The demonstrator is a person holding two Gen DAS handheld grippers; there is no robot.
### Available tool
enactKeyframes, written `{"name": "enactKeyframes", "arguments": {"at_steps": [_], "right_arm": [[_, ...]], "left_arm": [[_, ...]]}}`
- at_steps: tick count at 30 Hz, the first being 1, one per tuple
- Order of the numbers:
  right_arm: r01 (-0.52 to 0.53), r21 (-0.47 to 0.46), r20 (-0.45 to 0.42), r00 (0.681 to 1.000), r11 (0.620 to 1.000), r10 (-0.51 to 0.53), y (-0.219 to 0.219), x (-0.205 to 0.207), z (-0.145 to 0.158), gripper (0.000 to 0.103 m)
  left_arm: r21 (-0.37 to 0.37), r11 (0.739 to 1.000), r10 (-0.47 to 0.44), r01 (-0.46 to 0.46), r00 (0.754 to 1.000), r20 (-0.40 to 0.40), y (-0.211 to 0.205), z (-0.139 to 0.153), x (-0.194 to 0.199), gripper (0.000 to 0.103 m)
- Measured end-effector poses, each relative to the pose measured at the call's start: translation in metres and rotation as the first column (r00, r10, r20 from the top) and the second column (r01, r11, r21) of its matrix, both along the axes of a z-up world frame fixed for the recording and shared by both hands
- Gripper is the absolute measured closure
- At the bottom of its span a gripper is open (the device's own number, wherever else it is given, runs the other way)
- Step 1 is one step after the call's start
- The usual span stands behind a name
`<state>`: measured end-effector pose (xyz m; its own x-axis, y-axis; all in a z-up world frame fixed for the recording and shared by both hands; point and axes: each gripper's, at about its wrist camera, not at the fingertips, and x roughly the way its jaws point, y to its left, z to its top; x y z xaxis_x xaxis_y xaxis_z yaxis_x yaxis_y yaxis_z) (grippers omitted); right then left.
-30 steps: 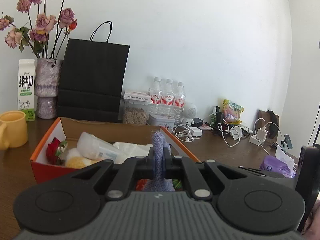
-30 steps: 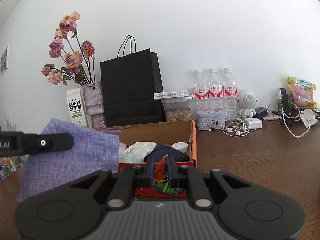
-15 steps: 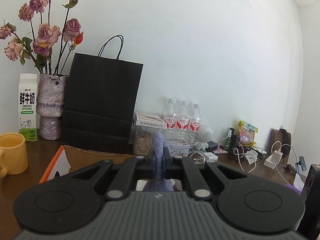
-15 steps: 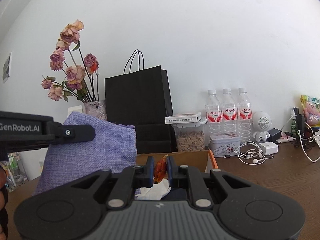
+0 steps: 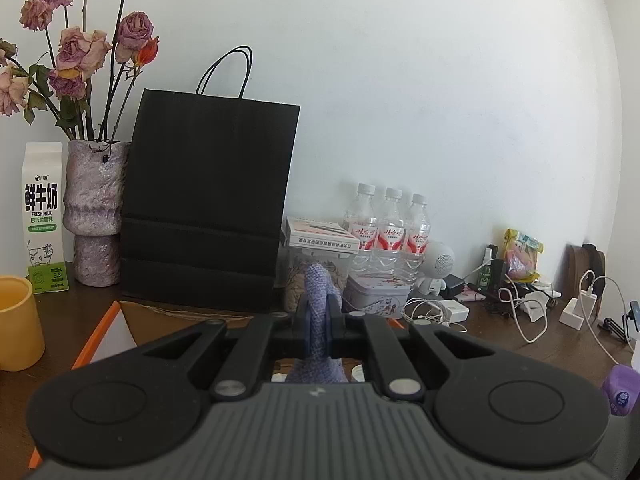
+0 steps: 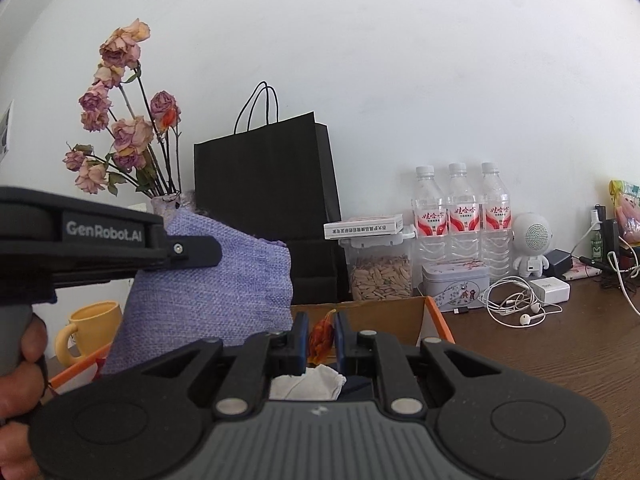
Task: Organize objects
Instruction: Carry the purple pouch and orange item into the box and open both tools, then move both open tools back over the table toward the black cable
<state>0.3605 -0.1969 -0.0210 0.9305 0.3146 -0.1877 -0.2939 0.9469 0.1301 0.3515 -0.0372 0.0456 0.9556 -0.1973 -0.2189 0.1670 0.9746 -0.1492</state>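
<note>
- Left wrist view: the left tool (image 5: 318, 320) is clamped on a bunched edge of a purple woven pouch (image 5: 318, 300), its jaws all but meeting on the fabric, above the orange-edged cardboard box (image 5: 100, 332) on the dark wooden table (image 5: 520, 344).
- Right wrist view: the right tool (image 6: 320, 336) pinches a small red-orange item (image 6: 322, 334), too crumpled to name; its jaws are pressed tight on it.
- Seen from the right, the pouch (image 6: 212, 280) hangs as a broad flat sheet from the left tool's fingers (image 6: 196, 252), with a hand (image 6: 20, 392) gripping the handle at the frame's left edge.
- Both items are held side by side over the box (image 6: 434, 316), which already contains a white cloth (image 6: 306, 386); judging by that, the pouch is held by its rim so the small item can be slipped inside.
- Behind, a black paper bag (image 5: 208, 200), a vase of dried roses (image 5: 94, 216), a milk carton (image 5: 43, 216) and three water bottles (image 5: 390, 232) line the wall, clear of the work.
- A yellow mug (image 5: 16, 322) stands just beside the box's left edge.
</note>
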Motion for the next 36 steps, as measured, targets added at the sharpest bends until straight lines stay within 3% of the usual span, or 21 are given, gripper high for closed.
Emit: {"name": "enactKeyframes", "arguments": {"at_steps": [5, 12, 13, 14, 16, 18, 20, 22, 36], "right_arm": [[-0.022, -0.016, -0.024, 0.999, 1.000, 0.021, 0.002, 0.005, -0.004, 0.091], [-0.025, -0.029, -0.032, 0.999, 0.999, 0.024, 0.002, 0.004, -0.005, 0.090], [-0.019, -0.029, -0.040, 0.999, 0.999, 0.018, 0.002, 0.004, -0.006, 0.089], [-0.008, -0.030, -0.053, 0.999, 1.000, 0.007, 0.001, 0.005, -0.006, 0.088], [-0.002, -0.027, -0.067, 0.998, 1.000, 0.000, 0.000, 0.006, -0.006, 0.085], [0.000, -0.023, -0.084, 0.996, 1.000, -0.002, -0.001, 0.007, -0.006, 0.063], [0.004, -0.026, -0.087, 0.996, 1.000, -0.006, -0.001, 0.006, -0.007, 0.025], [0.003, -0.031, -0.074, 0.997, 1.000, -0.005, 0.000, 0.004, -0.007, 0.011], [0.009, -0.051, -0.067, 0.998, 0.999, -0.012, 0.003, 0.002, -0.006, 0.004]], "left_arm": [[0.012, 0.999, 0.038, -0.037, 0.998, -0.056, 0.002, -0.014, 0.010, 0.096], [0.036, 0.997, 0.074, -0.072, 0.995, -0.061, 0.002, -0.021, 0.010, 0.091], [0.038, 0.996, 0.083, -0.080, 0.994, -0.067, 0.003, -0.021, 0.010, 0.075], [0.035, 0.995, 0.094, -0.091, 0.993, -0.073, 0.004, -0.022, 0.010, 0.043], [0.023, 0.992, 0.126, -0.125, 0.990, -0.057, 0.006, -0.022, 0.007, 0.000], [0.034, 0.989, 0.144, -0.143, 0.989, -0.033, 0.007, -0.022, 0.002, 0.000], [0.036, 0.989, 0.146, -0.144, 0.989, -0.035, 0.007, -0.023, 0.001, 0.000], [0.037, 0.988, 0.153, -0.152, 0.987, -0.042, 0.009, -0.024, 0.002, 0.000], [0.045, 0.986, 0.162, -0.160, 0.985, -0.057, 0.013, -0.028, 0.003, 0.000]]}}
